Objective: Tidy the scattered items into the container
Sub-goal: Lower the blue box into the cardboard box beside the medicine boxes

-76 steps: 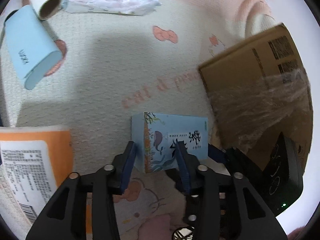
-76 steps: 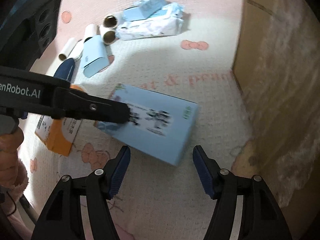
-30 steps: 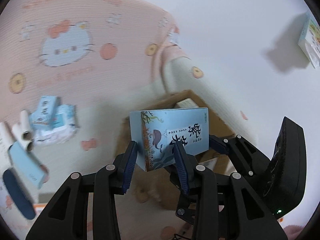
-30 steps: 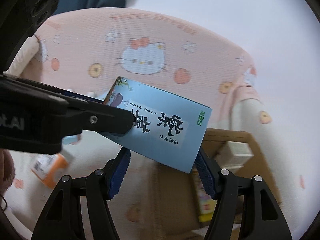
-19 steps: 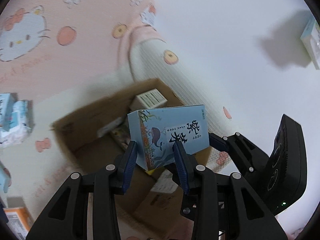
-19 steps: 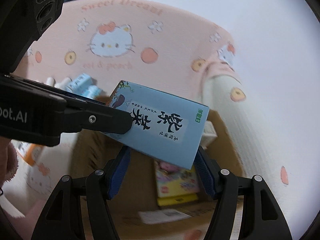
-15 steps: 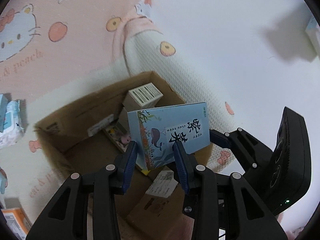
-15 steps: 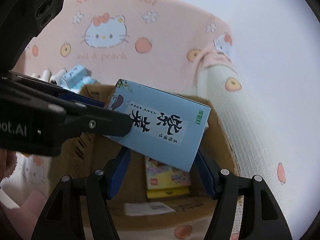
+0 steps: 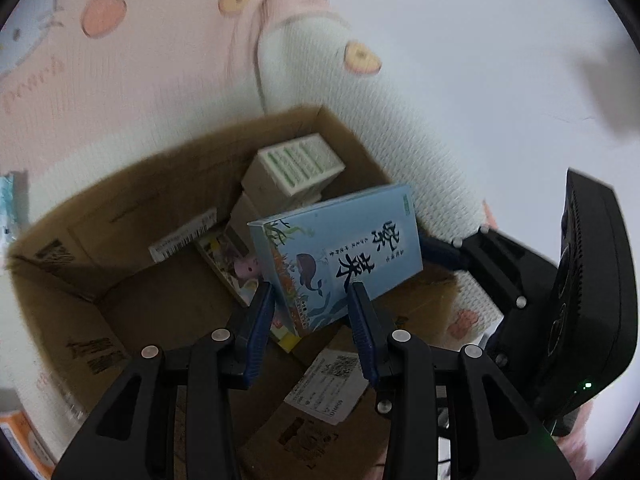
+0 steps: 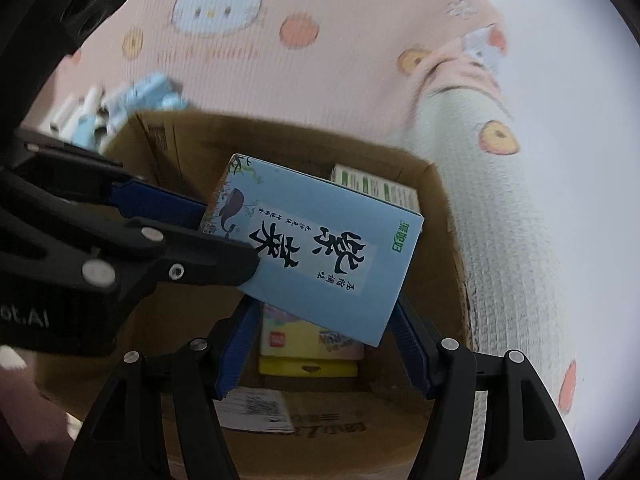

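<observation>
Fingers (image 9: 260, 320) of both grippers clamp blue box (image 9: 344, 256).

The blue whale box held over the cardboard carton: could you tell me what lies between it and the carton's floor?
In the right wrist view, a yellow package lies beneath the blue whale box on the floor of the cardboard carton; otherwise only air.

The blue box (image 10: 320, 252) hides most of the yellow pack (image 10: 308, 354) and white-and-green carton (image 10: 376, 190) inside the cardboard box (image 10: 168, 148) — only edges show. Beyond its far left corner, the scattered items (image 10: 120, 100) on the mat are smeared, perhaps rolls and packets. An orange package (image 9: 20, 444) is cut by the left view's bottom-left edge.
</observation>
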